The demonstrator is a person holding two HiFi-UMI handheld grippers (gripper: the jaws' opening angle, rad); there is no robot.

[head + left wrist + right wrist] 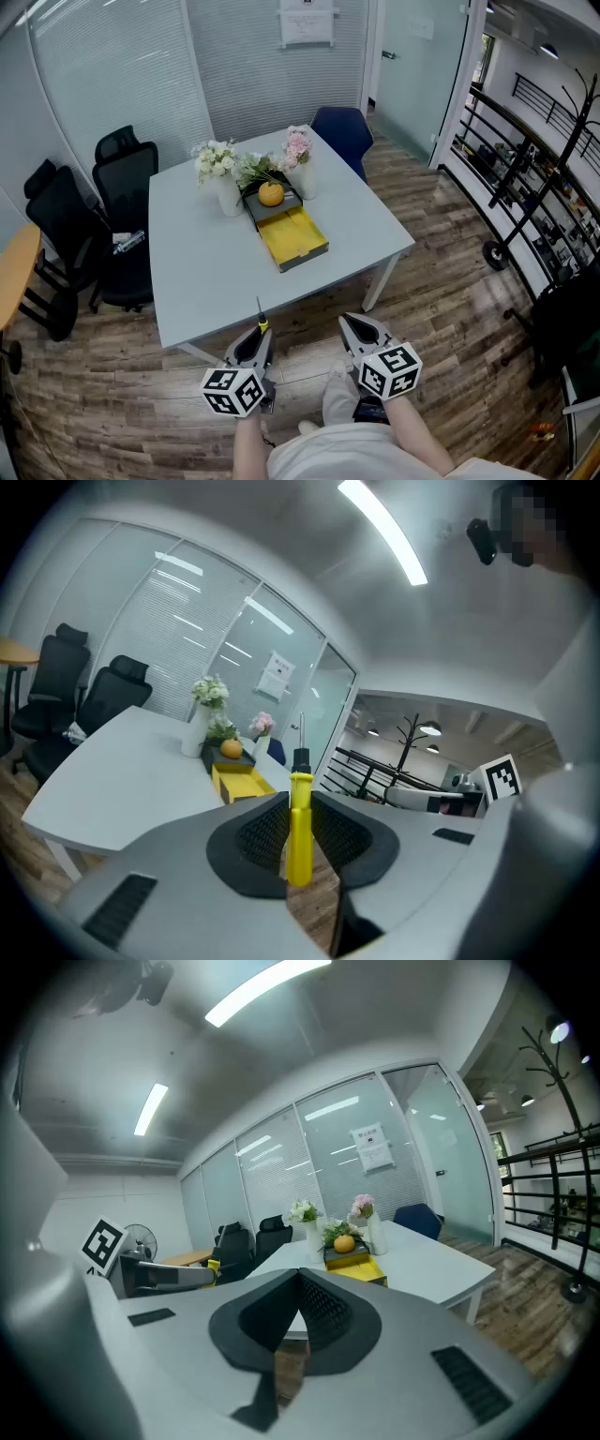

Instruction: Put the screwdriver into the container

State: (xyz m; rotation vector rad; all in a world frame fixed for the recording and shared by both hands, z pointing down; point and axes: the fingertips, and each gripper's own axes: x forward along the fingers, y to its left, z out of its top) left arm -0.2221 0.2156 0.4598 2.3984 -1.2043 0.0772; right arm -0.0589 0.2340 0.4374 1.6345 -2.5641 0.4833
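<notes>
- Left gripper view: left gripper (pixel 300 801) jaws set narrow and clamped on the screwdriver (pixel 299 836); both pads press its yellow handle; the black collar and metal shaft stick out past the jaw tips, aimed towards the table (pixel 202 272)
- Right gripper view: right gripper (pixel 298 1279) jaw tips are together; nothing between them
- Head view: both grippers are held side by side just off the table's near edge, over the wooden floor (pixel 450 309); neither touches the table
- container (pixel 298 239): yellow open tray lying on the table, well apart from the screwdriver; its far end meets a dark box (pixel 281 208) carrying an orange (pixel 270 194)
- white vases of flowers (pixel 218 169) stand either side of the dark box; black office chairs (pixel 112 202) stand at the table's left side; blue chair (pixel 342 131) at the far corner
</notes>
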